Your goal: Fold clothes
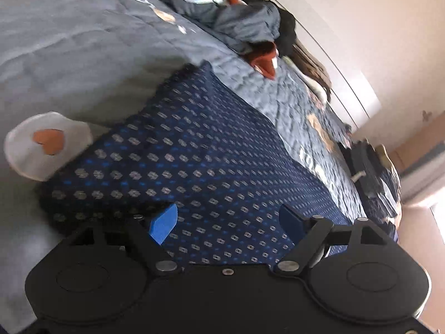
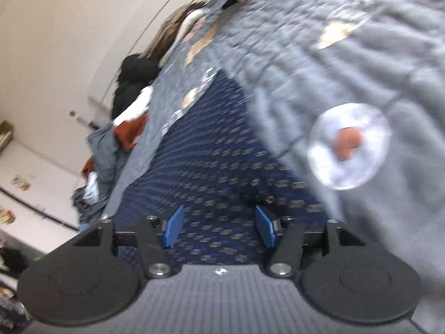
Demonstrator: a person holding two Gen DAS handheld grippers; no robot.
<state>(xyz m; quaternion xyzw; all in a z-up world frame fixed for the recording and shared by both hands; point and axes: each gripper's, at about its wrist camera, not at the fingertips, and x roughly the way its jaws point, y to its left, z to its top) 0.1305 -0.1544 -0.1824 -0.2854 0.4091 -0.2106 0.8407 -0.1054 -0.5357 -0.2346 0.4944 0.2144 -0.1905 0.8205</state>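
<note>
A navy garment with a small grey and blue pattern (image 1: 194,156) lies spread flat on a grey quilted bedspread (image 1: 69,41). My left gripper (image 1: 226,222) hovers low over its near edge, blue pads wide apart and nothing pinched between them. The same garment (image 2: 211,153) runs away as a long strip in the right wrist view, which is blurred. There my right gripper (image 2: 219,228) stands open just above the cloth, with only flat fabric showing between its fingers.
A heap of unfolded clothes, grey, rust and white (image 1: 239,19), lies at the bed's far side by the wall; the same heap (image 2: 111,144) is at left in the right wrist view. Dark stacked items (image 1: 372,172) sit further along. A white round patch with an orange heart (image 1: 47,144) marks the quilt.
</note>
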